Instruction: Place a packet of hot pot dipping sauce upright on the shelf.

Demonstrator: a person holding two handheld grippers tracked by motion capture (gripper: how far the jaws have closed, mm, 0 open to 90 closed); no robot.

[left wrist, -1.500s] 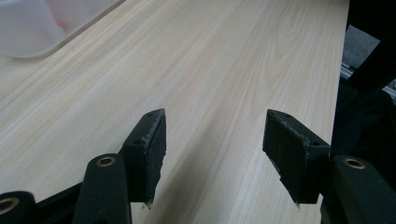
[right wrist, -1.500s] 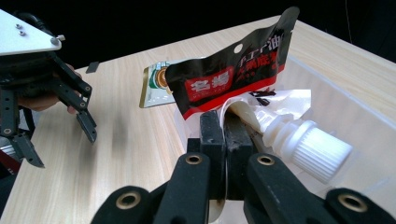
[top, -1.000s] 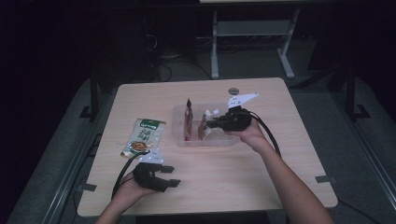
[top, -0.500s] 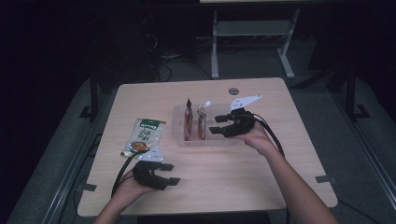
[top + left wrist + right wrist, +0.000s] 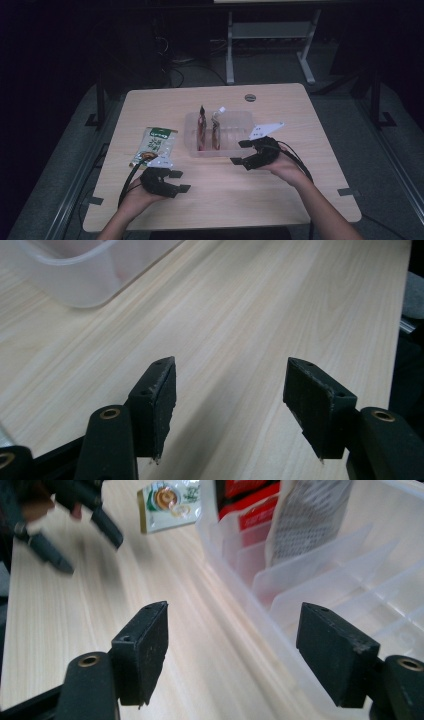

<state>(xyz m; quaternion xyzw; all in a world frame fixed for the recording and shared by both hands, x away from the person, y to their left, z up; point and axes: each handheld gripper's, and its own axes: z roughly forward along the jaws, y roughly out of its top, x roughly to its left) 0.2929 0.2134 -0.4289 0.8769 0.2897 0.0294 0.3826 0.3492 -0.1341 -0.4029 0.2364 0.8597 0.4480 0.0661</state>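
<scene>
A clear plastic bin (image 5: 235, 114) with dividers stands mid-table. A red pouch (image 5: 201, 131) and a silvery pouch (image 5: 216, 128) stand upright in its left slots. A green packet (image 5: 155, 145) lies flat to the bin's left. My right gripper (image 5: 238, 152) hovers at the bin's near right corner; its jaws have just been opening and hold nothing. In the right gripper view its jaws (image 5: 232, 640) straddle the bin wall (image 5: 260, 605) without touching it. My left gripper (image 5: 180, 181) rests open near the front edge, with bare wood between its jaws (image 5: 230, 390).
A round grommet (image 5: 250, 97) sits at the table's far edge. A corner of the bin (image 5: 85, 285) is up left in the left gripper view. The other hand's gripper (image 5: 75, 540) appears blurred in the right gripper view. Dark floor and a table frame lie beyond.
My right gripper let go of the silvery pouch, which now stands in the bin, and drew back toward the near right with its jaws opened. The left gripper stayed put.
</scene>
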